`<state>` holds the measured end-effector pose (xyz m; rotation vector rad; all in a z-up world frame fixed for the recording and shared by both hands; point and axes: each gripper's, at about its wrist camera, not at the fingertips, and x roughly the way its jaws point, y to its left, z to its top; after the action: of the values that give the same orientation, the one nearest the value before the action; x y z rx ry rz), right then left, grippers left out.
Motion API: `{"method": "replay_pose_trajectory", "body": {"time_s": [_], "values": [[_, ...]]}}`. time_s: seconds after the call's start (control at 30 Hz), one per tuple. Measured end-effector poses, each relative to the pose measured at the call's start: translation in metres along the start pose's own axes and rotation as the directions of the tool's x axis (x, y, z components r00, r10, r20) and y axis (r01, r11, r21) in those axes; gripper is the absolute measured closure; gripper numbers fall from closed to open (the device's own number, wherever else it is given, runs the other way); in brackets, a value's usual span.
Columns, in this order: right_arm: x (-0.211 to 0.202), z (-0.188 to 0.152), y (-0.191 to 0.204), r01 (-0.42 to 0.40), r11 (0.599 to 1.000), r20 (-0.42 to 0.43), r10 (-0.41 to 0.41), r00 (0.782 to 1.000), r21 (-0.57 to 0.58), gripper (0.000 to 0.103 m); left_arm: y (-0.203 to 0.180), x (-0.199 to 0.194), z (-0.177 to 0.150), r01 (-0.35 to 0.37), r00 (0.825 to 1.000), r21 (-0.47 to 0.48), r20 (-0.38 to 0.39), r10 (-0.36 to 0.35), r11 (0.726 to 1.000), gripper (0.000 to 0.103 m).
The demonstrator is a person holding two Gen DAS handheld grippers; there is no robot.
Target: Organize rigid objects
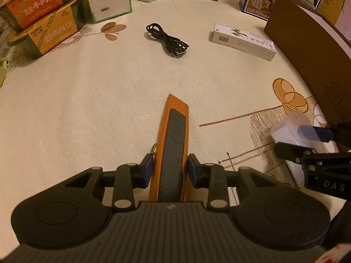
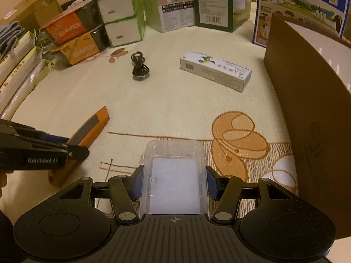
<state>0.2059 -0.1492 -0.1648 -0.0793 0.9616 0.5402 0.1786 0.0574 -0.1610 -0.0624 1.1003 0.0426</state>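
While the left gripper (image 1: pixel 169 171) straddles an orange utility knife (image 1: pixel 173 140) lying on the tablecloth (image 1: pixel 87 100), a slight gap beside its right pad, right gripper (image 2: pixel 174 184) clamped on a clear plastic box (image 2: pixel 175 175), black cable (image 1: pixel 166 40) and white carton (image 1: pixel 243 42) farther off.

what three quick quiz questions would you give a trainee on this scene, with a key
1. True or false: the left gripper has the orange utility knife between its pads.
2. What is the right gripper holding? A) black cable B) clear plastic box C) white carton
3. What lies on the tablecloth between the black cable and the brown cardboard box?

Key: 1 true; 2 B, the clear plastic box; 3 the white carton.
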Motion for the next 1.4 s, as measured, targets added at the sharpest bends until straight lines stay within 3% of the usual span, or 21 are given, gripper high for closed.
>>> {"method": "replay_pose_trajectory", "body": {"time_s": [0.33,0.83,1.4], "values": [[-0.002,-0.001,-0.001,-0.01,1.0,-0.001,0.01,1.0,0.013,0.05,0.0,0.0,0.003,-0.005,1.0,0.011,0.014,0.005,1.0,0.074],[-0.028,0.007,-0.001,-0.033,0.999,0.051,0.032,0.998,0.021,0.05,-0.019,-0.036,0.013,0.015,0.997,0.045,0.071,-0.018,0.999,0.074],[-0.083,0.044,-0.036,0.01,0.999,0.181,-0.018,0.983,0.042,0.05,-0.081,-0.07,0.066,0.072,0.979,0.177,0.174,-0.103,0.982,0.074]]}}
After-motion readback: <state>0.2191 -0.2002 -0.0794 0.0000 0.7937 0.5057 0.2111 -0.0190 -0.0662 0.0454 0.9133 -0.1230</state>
